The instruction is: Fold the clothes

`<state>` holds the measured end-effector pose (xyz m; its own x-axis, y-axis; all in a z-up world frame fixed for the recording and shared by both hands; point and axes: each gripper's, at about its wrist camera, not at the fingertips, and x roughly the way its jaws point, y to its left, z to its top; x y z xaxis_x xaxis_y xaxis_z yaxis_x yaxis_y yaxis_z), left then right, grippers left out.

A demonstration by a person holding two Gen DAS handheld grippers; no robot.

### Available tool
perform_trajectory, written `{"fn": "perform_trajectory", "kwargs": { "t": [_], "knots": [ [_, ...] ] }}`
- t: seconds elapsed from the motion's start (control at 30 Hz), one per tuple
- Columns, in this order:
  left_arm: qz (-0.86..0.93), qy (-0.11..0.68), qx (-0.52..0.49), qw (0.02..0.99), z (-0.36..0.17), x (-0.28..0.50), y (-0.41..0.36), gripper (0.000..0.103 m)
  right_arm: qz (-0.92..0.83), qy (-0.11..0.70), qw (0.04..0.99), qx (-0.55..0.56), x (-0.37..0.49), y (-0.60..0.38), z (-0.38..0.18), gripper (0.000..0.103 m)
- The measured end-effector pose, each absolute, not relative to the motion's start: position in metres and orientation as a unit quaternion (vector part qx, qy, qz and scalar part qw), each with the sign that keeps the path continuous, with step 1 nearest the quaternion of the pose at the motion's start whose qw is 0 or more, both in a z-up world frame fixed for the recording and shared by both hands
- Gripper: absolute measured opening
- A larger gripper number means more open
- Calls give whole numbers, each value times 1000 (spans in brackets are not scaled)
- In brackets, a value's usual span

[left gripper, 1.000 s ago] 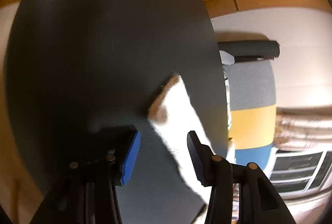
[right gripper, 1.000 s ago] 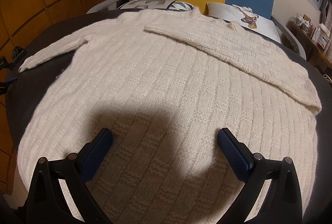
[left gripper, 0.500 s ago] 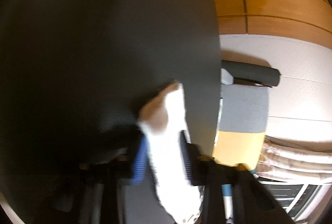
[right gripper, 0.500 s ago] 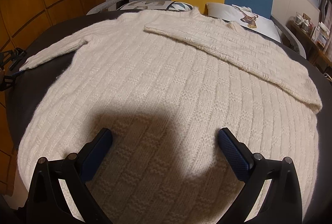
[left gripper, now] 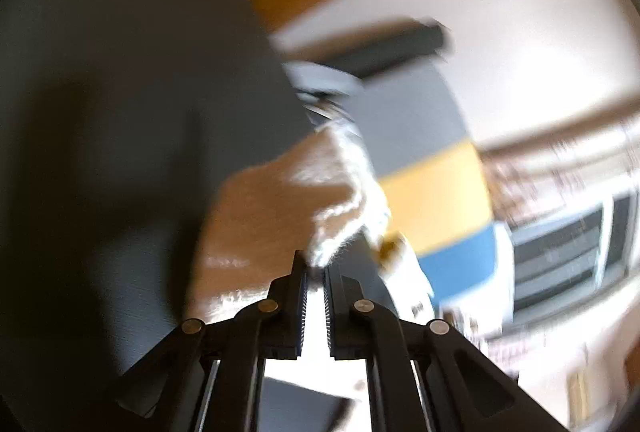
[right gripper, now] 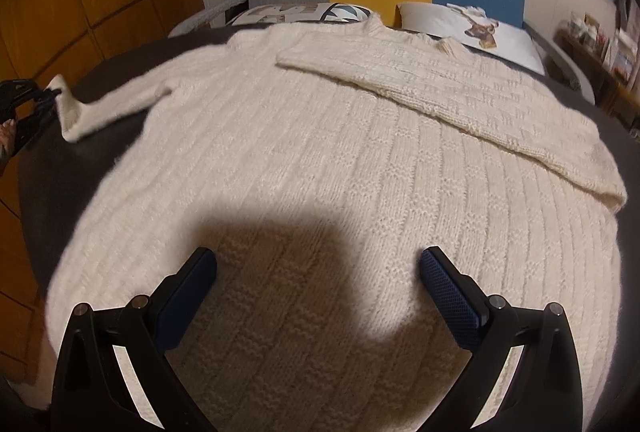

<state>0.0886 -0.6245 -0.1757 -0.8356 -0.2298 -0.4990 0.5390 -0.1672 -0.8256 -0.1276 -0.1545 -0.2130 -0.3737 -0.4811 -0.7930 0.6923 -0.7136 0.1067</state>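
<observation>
- The dark tabletop [right gripper: 120, 160] carries a cream knit sweater [right gripper: 320, 160] spread flat, its body filling most of the surface.
- 1 sleeve [right gripper: 440, 92] lies folded across the chest; the other sleeve [right gripper: 120, 100] stretches out to the left edge.
- The right hand-held gripper [right gripper: 318, 272] hovers low over the hem, level, its blue pads spread wide and touching nothing.
- The left hand-held gripper [left gripper: 315, 268] is tilted, pinching the cuff [left gripper: 332, 244] of the outstretched sleeve, raised off the surface; this view is blurred.
</observation>
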Motion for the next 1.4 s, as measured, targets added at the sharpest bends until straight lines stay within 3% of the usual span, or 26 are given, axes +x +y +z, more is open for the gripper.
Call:
{"fn": "perform_trajectory", "kwargs": {
  "t": [0.4, 0.6, 0.87, 0.93, 1.0, 1.07, 1.23, 1.3, 1.4],
  "knots": [
    [-839, 494, 225, 51, -115, -116, -498, 6, -848, 26, 311, 428, -169, -99, -189, 103],
    [-840, 460, 286, 22, -122, -151, -405, 6, -848, 29, 304, 433, -172, -84, -198, 103],
    [-834, 437, 336, 14, -153, -172, -376, 6, -840, 18, 313, 443, -172, -80, -208, 103],
    [-831, 441, 340, 7, -157, -169, -374, 20, -836, 17, 318, 447, -174, -80, -207, 103],
    [-827, 444, 344, 0, -162, -167, -372, 23, -828, 12, 331, 452, -176, -79, -204, 103],
    [-829, 453, 327, -7, -158, -151, -378, 25, -813, -26, 364, 454, -180, -74, -195, 103],
    [-834, 472, 286, 18, -150, -80, -405, 27, -747, -216, 460, 430, -211, -68, -160, 103],
    [-828, 484, 280, 41, -157, -48, -418, 27, -693, -306, 500, 420, -229, -78, -163, 103],
    [-822, 491, 277, 79, -172, -5, -432, 28, -666, -356, 492, 434, -248, -104, -181, 103]
  ]
}}
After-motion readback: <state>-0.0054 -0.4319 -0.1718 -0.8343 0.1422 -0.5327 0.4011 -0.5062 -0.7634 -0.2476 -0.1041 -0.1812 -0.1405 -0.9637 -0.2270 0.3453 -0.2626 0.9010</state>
